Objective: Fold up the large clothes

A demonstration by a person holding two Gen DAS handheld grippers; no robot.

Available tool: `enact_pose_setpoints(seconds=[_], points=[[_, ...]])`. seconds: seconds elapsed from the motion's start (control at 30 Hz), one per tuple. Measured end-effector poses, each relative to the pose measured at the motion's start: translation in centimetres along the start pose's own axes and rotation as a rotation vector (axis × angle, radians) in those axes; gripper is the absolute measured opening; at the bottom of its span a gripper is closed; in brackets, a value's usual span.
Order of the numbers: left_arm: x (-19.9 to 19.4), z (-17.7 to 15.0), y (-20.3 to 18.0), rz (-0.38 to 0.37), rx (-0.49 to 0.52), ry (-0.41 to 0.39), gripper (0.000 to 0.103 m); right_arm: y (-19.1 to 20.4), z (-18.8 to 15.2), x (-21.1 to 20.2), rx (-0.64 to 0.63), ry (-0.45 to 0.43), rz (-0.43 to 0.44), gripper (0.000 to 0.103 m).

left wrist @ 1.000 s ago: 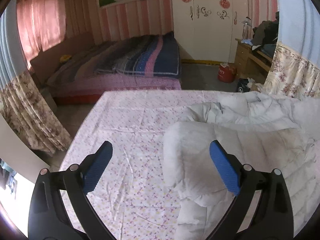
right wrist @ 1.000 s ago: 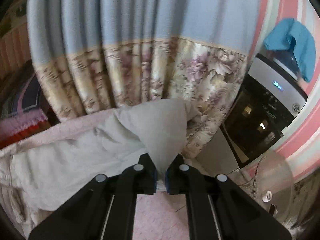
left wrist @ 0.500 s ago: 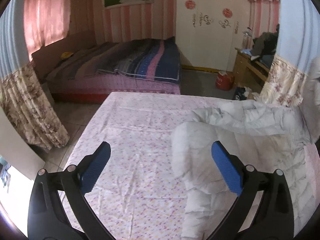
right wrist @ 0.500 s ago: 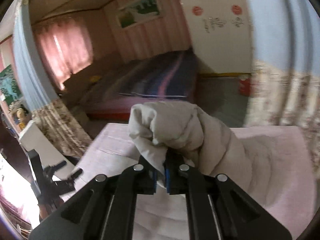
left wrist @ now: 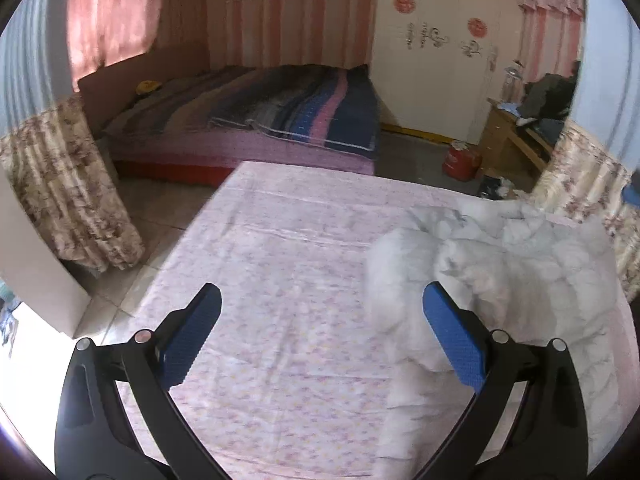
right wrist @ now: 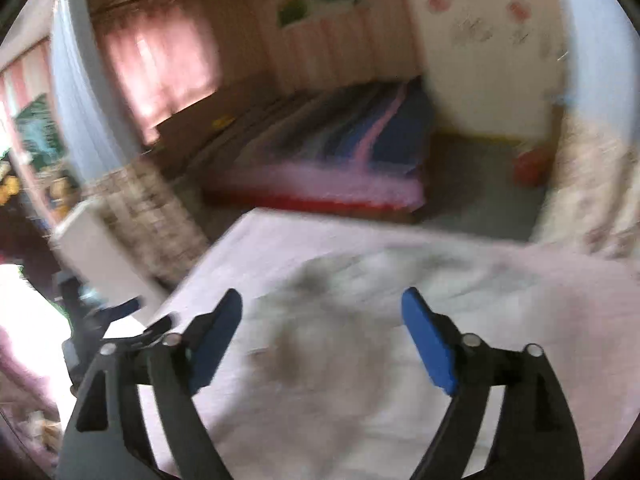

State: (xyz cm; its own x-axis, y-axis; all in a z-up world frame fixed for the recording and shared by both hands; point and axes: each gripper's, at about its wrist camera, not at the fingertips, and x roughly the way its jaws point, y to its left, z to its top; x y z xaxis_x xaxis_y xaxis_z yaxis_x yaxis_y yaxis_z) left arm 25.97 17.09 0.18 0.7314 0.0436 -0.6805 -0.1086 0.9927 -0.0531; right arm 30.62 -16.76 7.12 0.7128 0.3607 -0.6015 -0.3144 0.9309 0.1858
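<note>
A large white padded coat (left wrist: 500,280) lies crumpled on the right side of a table covered with a pink flowered sheet (left wrist: 280,280). My left gripper (left wrist: 320,332) is open and empty above the sheet, its right finger at the coat's left edge. In the blurred right wrist view my right gripper (right wrist: 324,340) is open and empty just above the coat (right wrist: 360,320), which lies flatter below it. The left gripper (right wrist: 104,320) shows at the left edge of that view.
A bed with a striped blanket (left wrist: 280,116) stands beyond the table. Flowered curtains (left wrist: 68,192) hang at left and right. A white wardrobe (left wrist: 440,52), a wooden desk (left wrist: 516,140) and a red container (left wrist: 460,160) are at the back right.
My right gripper has opened and let go of the coat fold it carried over. The coat now lies on the table. The left gripper stayed open and shifted little.
</note>
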Motion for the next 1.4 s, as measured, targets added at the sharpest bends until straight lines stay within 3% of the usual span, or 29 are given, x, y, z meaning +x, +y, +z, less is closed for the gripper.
enact_pose_setpoints(seconds=[0.13,0.23,0.27,0.3,0.37,0.4,0.53,0.67,0.7,0.77,0.97,1.07,1.1,1.17,1.2,1.23,1.33,1.4], points=[[2.0,-0.5,-3.8,-0.067,0.043,0.047,0.100,-7.4,-1.4,-1.3,0.012,-0.040,-0.254,0.086],[3.9,-0.8,-7.5,-0.134,0.077,0.094,0.098,-12.2,-4.3,-0.6,0.058,-0.001,-0.307,0.080],[4.8,-0.9,-8.9,-0.155,0.100,0.111,0.097,-13.3,-5.3,0.0,0.075,0.025,-0.298,0.068],[5.8,-1.0,-10.4,-0.171,0.123,0.132,0.088,-14.0,-6.1,0.8,0.091,0.051,-0.279,0.054],[8.0,-1.2,-12.6,-0.188,0.160,0.194,0.049,-15.4,-7.7,2.1,0.120,0.095,-0.232,0.045],[9.1,-1.3,-13.4,-0.187,0.177,0.222,0.019,-15.6,-8.5,3.0,0.117,0.106,-0.220,0.036],[11.7,-1.3,-13.8,-0.055,0.237,0.221,0.008,-15.2,-10.6,5.4,0.050,0.151,-0.226,0.020],[12.3,-0.9,-9.8,0.008,0.201,0.230,0.007,-13.7,-12.4,9.1,-0.059,0.218,-0.269,0.013],[12.6,-1.1,-9.3,0.022,0.207,0.238,0.008,-13.5,-12.7,10.0,-0.082,0.234,-0.299,0.007],[13.4,-1.7,-8.9,0.019,0.229,0.252,0.009,-13.8,-13.4,11.8,-0.113,0.258,-0.353,0.007],[15.0,-2.6,-10.2,0.035,0.282,0.258,0.010,-15.2,-13.8,12.4,-0.087,0.282,-0.375,0.002],[13.4,-2.3,-10.2,0.025,0.282,0.211,0.013,-15.1,-13.6,10.6,-0.074,0.269,-0.346,0.004],[12.2,-2.3,-10.2,0.013,0.276,0.184,0.019,-15.3,-13.4,8.8,-0.034,0.230,-0.308,0.006],[9.1,-2.1,-9.9,-0.004,0.261,0.109,0.064,-15.6,-13.0,5.9,0.009,0.155,-0.281,0.008],[7.6,-2.1,-9.8,0.005,0.254,0.062,0.095,-15.7,-12.9,4.6,0.014,0.131,-0.296,0.014],[5.5,-2.2,-9.6,0.013,0.250,-0.001,0.100,-15.6,-12.8,2.9,0.010,0.096,-0.317,0.020],[1.5,-2.8,-9.3,-0.024,0.232,-0.054,0.100,-14.8,-13.2,-1.7,0.013,-0.026,-0.352,0.068],[-0.3,-3.5,-8.8,-0.050,0.203,-0.067,0.100,-13.9,-13.9,-4.1,-0.005,-0.077,-0.374,0.077]])
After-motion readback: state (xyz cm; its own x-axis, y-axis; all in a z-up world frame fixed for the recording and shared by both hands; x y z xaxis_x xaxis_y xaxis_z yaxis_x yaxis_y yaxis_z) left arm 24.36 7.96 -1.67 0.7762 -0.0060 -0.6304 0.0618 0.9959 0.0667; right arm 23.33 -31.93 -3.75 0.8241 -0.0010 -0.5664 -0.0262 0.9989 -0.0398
